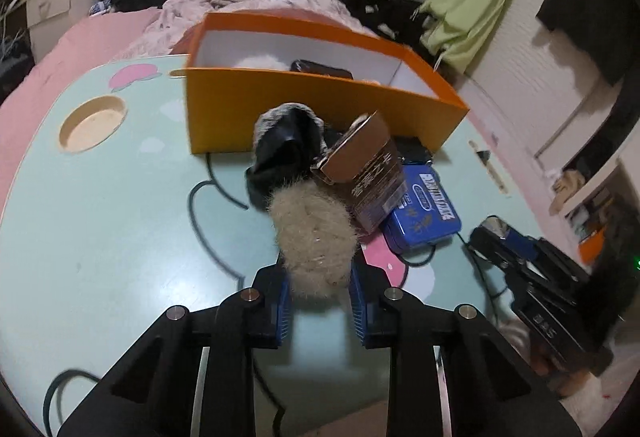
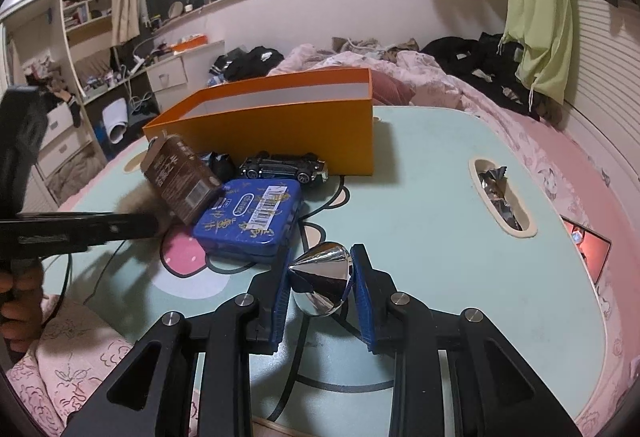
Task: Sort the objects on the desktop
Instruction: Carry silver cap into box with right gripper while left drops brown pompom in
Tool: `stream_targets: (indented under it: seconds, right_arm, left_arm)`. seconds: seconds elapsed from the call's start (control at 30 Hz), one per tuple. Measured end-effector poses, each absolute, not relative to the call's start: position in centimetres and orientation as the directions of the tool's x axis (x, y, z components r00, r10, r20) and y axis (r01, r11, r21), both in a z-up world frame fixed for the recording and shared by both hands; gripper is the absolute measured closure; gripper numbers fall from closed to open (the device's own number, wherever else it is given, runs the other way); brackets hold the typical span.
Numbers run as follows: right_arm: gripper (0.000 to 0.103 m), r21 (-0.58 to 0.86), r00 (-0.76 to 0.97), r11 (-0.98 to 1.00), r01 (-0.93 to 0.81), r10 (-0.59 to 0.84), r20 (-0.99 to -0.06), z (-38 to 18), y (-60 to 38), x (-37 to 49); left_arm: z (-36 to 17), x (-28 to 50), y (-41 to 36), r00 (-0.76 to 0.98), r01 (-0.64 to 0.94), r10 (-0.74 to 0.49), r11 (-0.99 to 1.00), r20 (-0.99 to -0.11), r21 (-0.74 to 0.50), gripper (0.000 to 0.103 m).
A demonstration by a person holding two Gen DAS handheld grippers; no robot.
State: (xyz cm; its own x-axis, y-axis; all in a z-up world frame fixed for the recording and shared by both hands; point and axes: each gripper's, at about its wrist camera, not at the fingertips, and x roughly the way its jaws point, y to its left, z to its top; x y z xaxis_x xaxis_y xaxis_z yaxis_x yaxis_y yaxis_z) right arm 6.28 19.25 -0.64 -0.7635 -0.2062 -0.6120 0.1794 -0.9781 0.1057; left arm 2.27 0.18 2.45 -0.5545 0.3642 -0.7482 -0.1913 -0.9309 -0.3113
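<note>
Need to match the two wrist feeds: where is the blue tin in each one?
Left wrist: blue tin lies right of centre on the table, partly under the brown carton, beside the furry item held by the left gripper.
Right wrist: blue tin lies left of centre, ahead of the right gripper, which holds a shiny cone.
Shared landmark: the orange box behind the tin.

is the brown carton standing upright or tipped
Tipped: the brown carton leans at a slant against the blue tin.
</note>
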Motion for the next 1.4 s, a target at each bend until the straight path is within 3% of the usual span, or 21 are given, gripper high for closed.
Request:
stream_targets:
  seconds: [0.17, 0.3, 0.33, 0.37, 0.43, 0.63, 0.73, 1.1, 1.27, 1.4]
  right_arm:
    - [0.075, 0.102, -0.753, -0.977, 0.190, -0.211, -0.624, -1.0, 19.1, 6.2]
    - [0.075, 0.101, -0.745, -0.976, 0.195, -0.214, -0.632, -1.2, 19.0, 6.1]
    - [0.075, 0.099, -0.742, -0.976, 0.195, -0.213, -0.636, -1.2, 19.0, 6.1]
    - [0.075, 0.099, -0.738, -0.975, 0.197, -0.214, -0.640, -1.3, 18.9, 6.0]
    - [0.075, 0.101, -0.733, -0.974, 0.202, -0.218, -0.644, -1.4, 18.9, 6.0]
    - [0.075, 0.101, -0.732, -0.974, 0.204, -0.220, -0.645, -1.4, 18.9, 6.1]
    - [0.075, 0.101, -0.732, -0.974, 0.204, -0.221, -0.644, -1.4, 18.8, 6.1]
    - [0.075, 0.088, -0.783, -0.964, 0.251, -0.256, -0.567, 2.7, 17.7, 5.6]
    - [0.075, 0.067, -0.810, -0.960, 0.271, -0.265, -0.522, 6.7, 16.6, 0.5]
    - [0.073, 0.126, -0.773, -0.951, 0.281, -0.302, -0.558, 6.9, 16.0, -5.2]
  left_arm:
    - [1.9, 5.6, -0.1, -0.551, -0.236, 0.348, -0.937, -0.759, -0.258, 0.078]
    - [1.6, 7.1, 1.5, -0.594, -0.282, 0.277, -0.951, -0.756, -0.127, 0.074]
    - [1.7, 7.1, 1.7, -0.597, -0.285, 0.260, -0.953, -0.759, -0.102, 0.063]
    - [1.7, 7.0, 2.1, -0.601, -0.284, 0.238, -0.956, -0.763, -0.074, 0.046]
    - [1.4, 6.8, 2.6, -0.600, -0.266, 0.184, -0.964, -0.779, -0.023, 0.032]
    - [1.6, 5.9, 2.0, -0.574, -0.286, 0.249, -0.954, -0.780, -0.094, 0.033]
    - [1.6, 5.7, 1.7, -0.583, -0.277, 0.260, -0.954, -0.770, -0.113, 0.077]
    - [5.2, 4.9, 0.5, -0.631, -0.301, 0.351, -0.933, -0.691, -0.199, 0.078]
    - [8.7, 0.4, 1.1, -0.692, -0.312, 0.348, -0.934, -0.633, -0.172, 0.078]
    - [9.2, -4.5, 1.6, -0.710, -0.275, 0.335, -0.942, -0.620, -0.193, 0.077]
